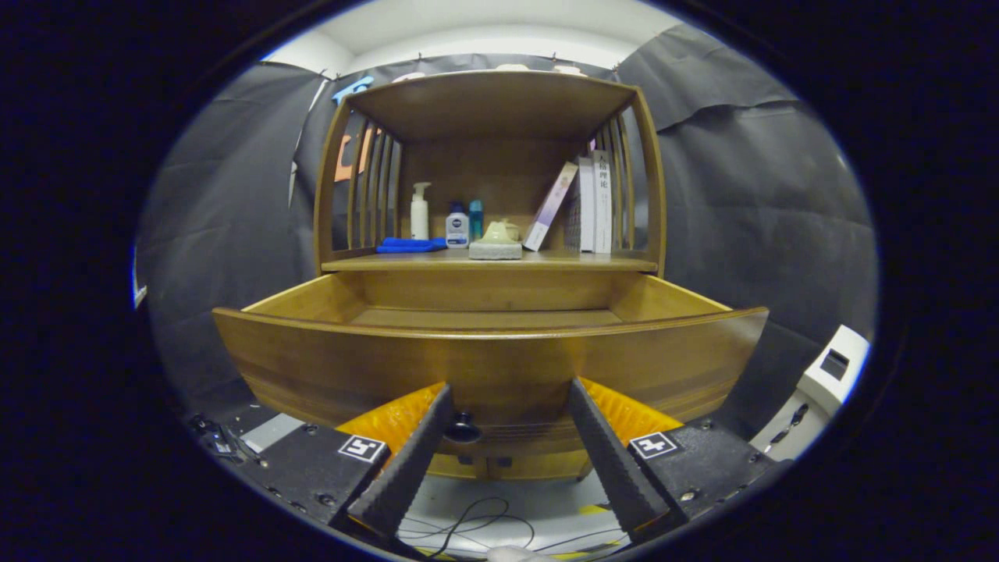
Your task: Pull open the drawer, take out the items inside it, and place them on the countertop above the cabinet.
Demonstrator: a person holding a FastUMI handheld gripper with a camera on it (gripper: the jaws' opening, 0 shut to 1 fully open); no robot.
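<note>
Fingers (509, 406) spread wide, empty, just short of drawer (492, 367) front near its knob (462, 428). Drawer's open; what I see of its inside looks bare, items sit above on desk (593, 263).

Glossy smooth wooden drawer (499, 363); open jaws with ribbed matt fingers (406, 460); matt black cloth wall (749, 195)

Gripper view: low, close before the open drawer (492, 367), facing the cabinet (490, 109) at 12 o'clock, tilted slightly upward.
</note>
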